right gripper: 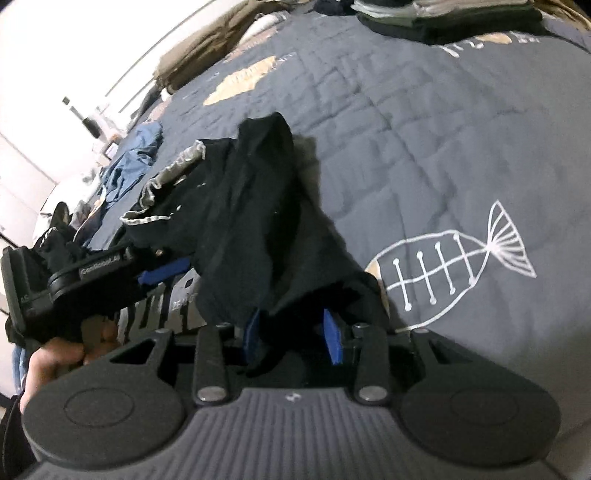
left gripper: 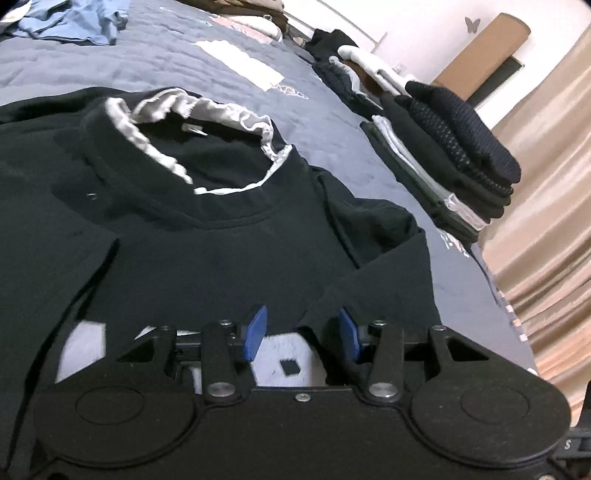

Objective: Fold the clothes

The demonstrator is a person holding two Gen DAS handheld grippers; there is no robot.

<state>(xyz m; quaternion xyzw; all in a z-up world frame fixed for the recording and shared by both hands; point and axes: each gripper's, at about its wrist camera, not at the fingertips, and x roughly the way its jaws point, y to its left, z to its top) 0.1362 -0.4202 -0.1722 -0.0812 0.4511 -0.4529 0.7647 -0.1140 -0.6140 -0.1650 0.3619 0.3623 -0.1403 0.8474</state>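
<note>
Left gripper (left gripper: 301, 334): jaws stand partly apart, blue pads (left gripper: 255, 332) clear of each other. Black T-shirt (left gripper: 207, 258) lies directly beneath and ahead; a folded edge of it rises between the jaws toward the pad at 3 o'clock, but neither pad presses on cloth. Nothing held.

Right gripper (right gripper: 295, 338): jaws partly apart. A bunched fold of the same black T-shirt (right gripper: 255, 229) hangs down into the gap and lies against the pad at 9 o'clock; the pad at 3 o'clock stands free of it. Whether the cloth is truly pinched cannot be told. A hand (right gripper: 55, 360) at 8 o'clock carries the left gripper (right gripper: 162, 275), seen side-on over the shirt's white print.

The shirt is spread flat on the quilt (left gripper: 155, 62), collar with pale lining (left gripper: 192, 125) at 12 o'clock in the left view, a sleeve folded inward at 2 o'clock.

Farther out: a stack of folded dark garments (left gripper: 454, 155) at 2 o'clock near the bed edge; a crumpled blue garment (left gripper: 70, 22) at 11 o'clock, well apart. In the right view, a white fish-skeleton motif (right gripper: 454, 258) sits on the quilt at 3 o'clock, just beside the shirt.
</note>
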